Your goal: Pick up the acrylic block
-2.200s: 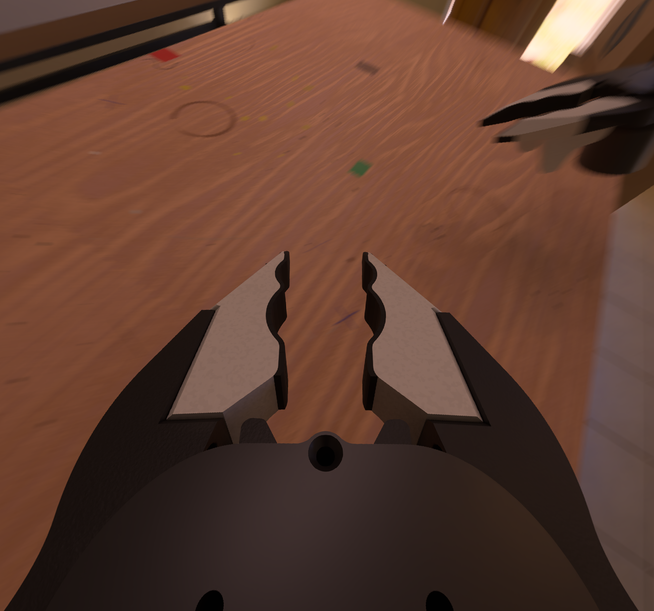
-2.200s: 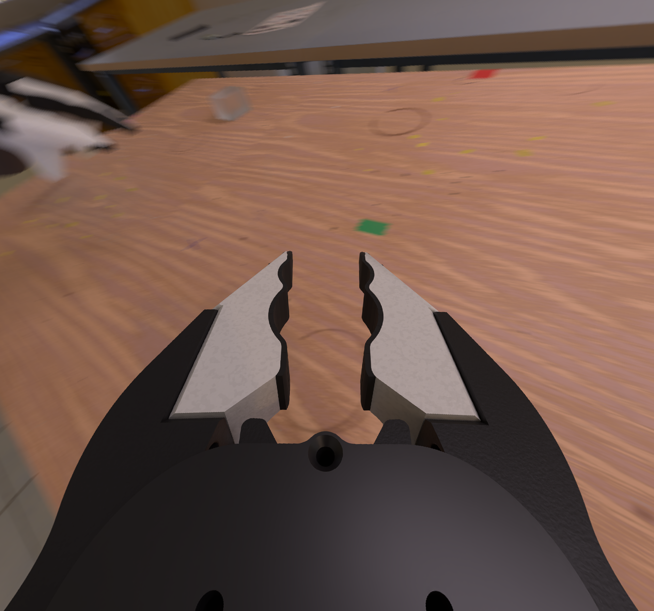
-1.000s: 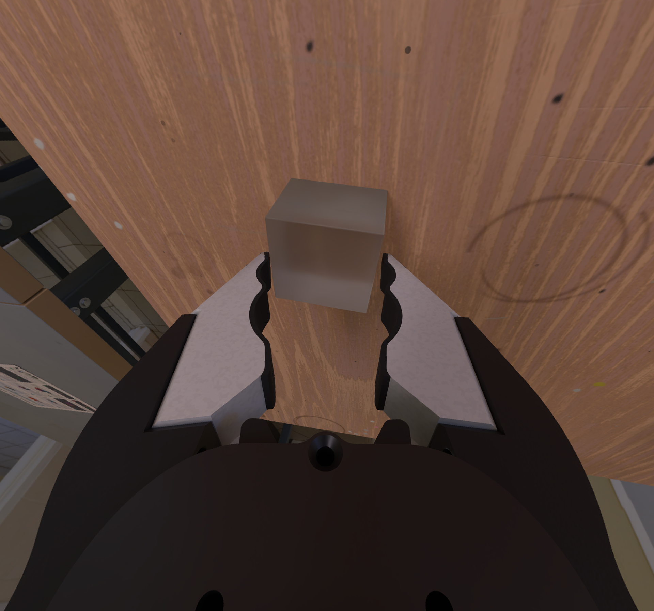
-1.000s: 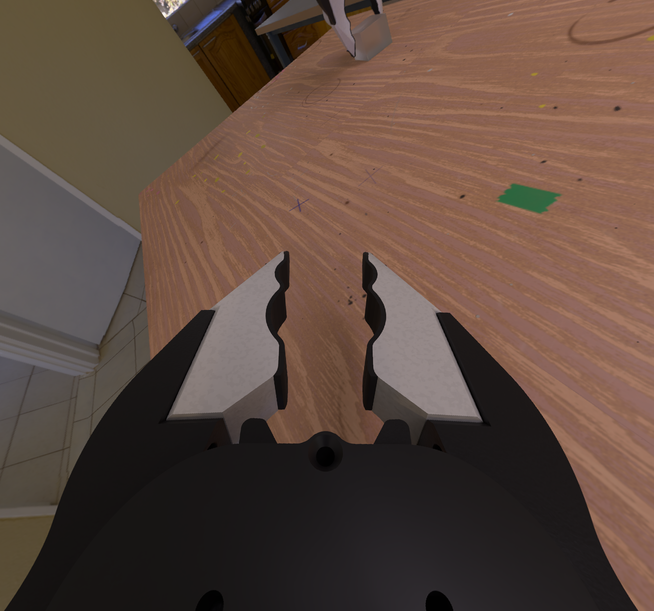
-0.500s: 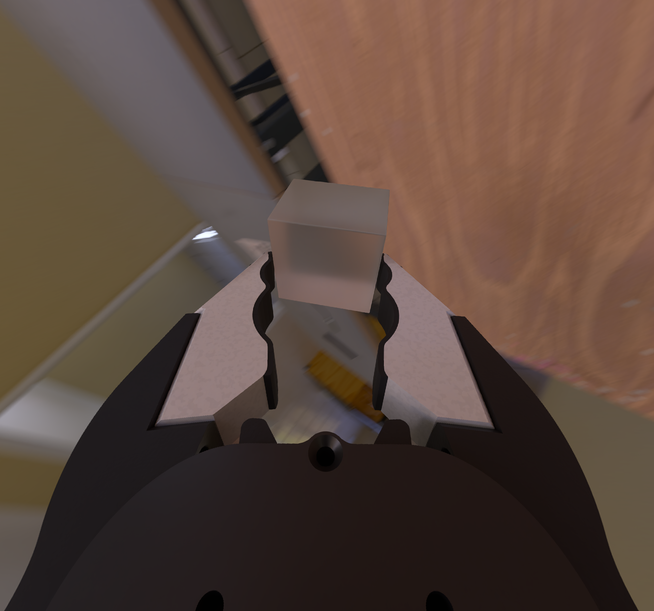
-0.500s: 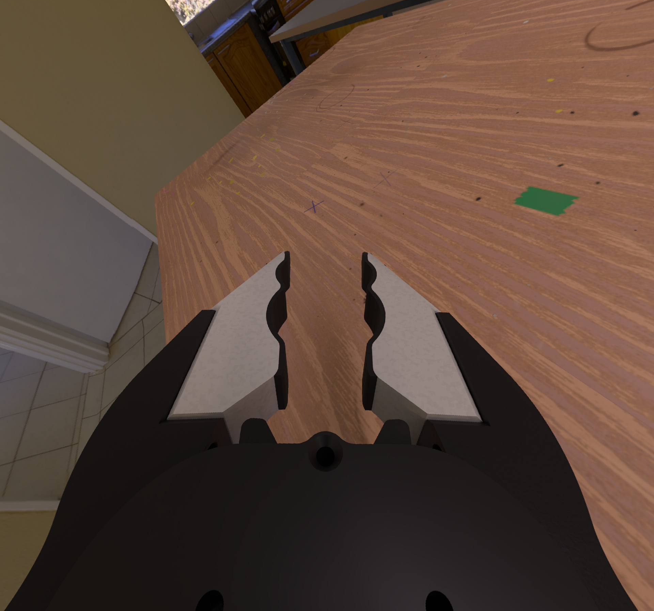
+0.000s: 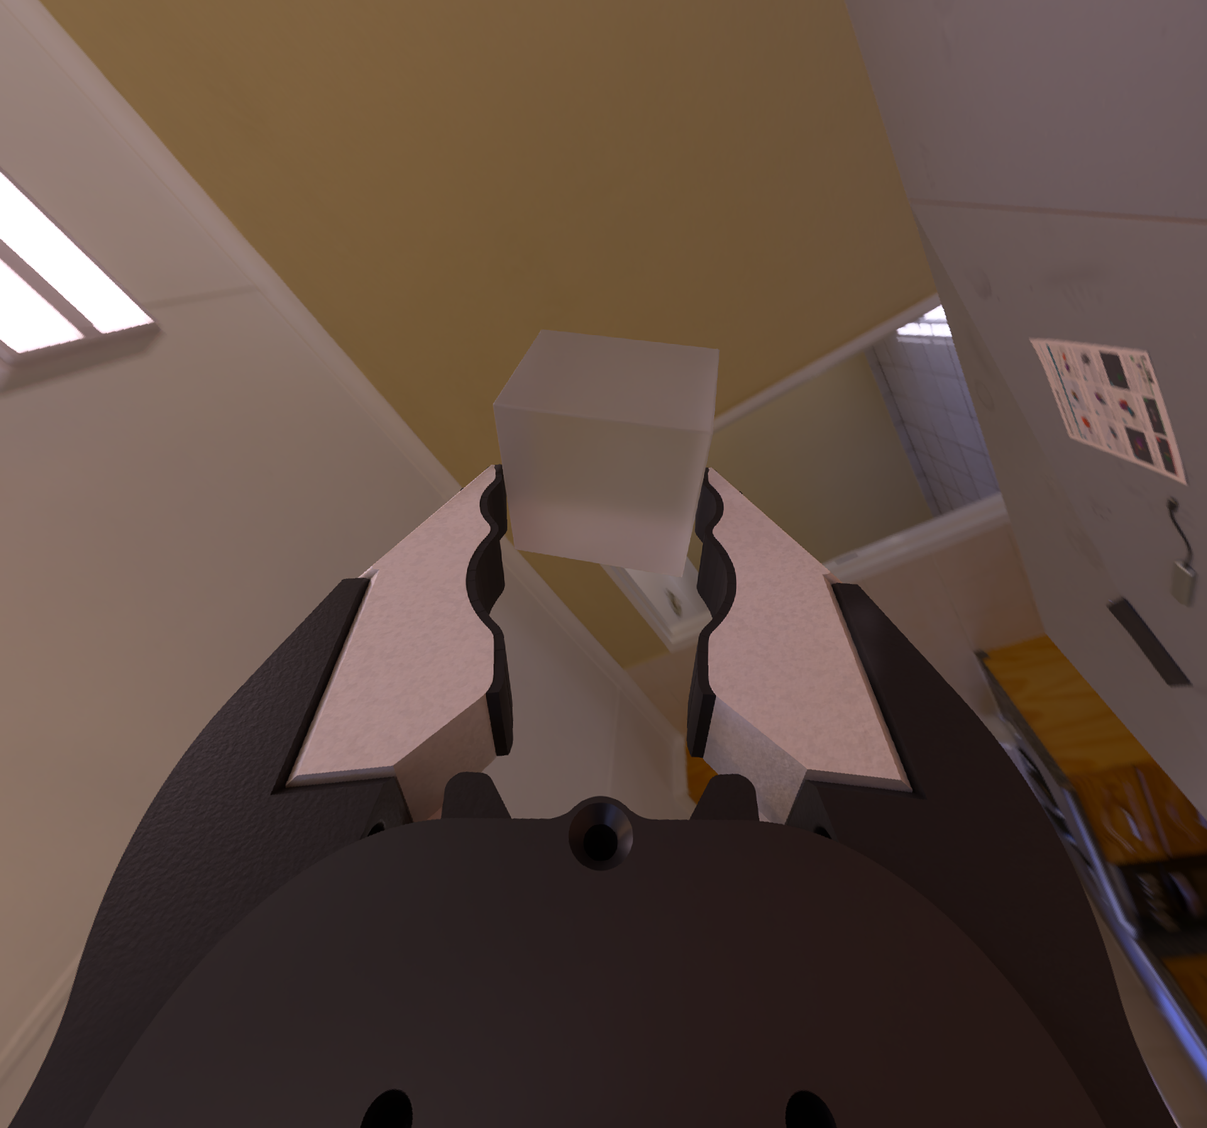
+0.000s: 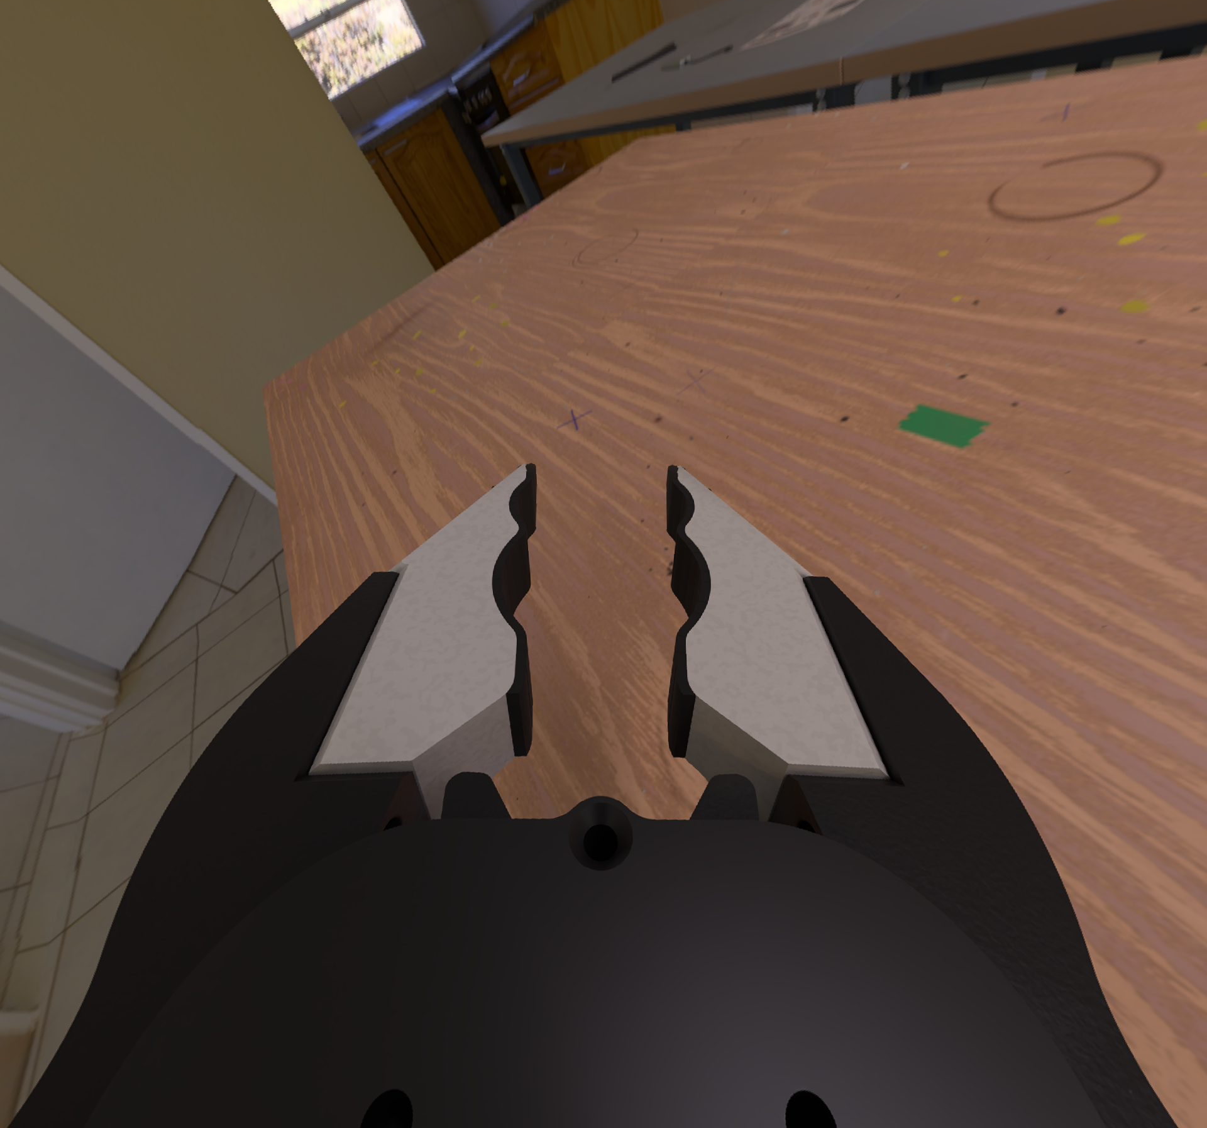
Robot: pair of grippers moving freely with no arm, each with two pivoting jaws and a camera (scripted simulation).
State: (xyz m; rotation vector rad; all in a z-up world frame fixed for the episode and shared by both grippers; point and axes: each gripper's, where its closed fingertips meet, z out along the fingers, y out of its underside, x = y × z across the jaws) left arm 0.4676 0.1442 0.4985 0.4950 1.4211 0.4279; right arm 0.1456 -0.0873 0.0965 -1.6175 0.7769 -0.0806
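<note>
My left gripper (image 7: 602, 495) is shut on the acrylic block (image 7: 604, 451), a frosted see-through cube held between the fingertips. It is raised high and tilted upward, so the left wrist view shows walls and ceiling behind the block and no table. My right gripper (image 8: 601, 486) is open and empty, hovering over the near left part of the wooden table (image 8: 849, 345). The block and the left gripper do not show in the right wrist view.
A green patch (image 8: 944, 425) and a dark ring mark (image 8: 1074, 187) lie on the table. The table's left edge (image 8: 274, 476) drops to a tiled floor. A grey counter (image 8: 751, 58) and wooden cabinets (image 8: 431, 182) stand beyond.
My left gripper has lifted the block off the table and tilted up until the table left its view. It has left the right wrist view. My right gripper has shifted only slightly.
</note>
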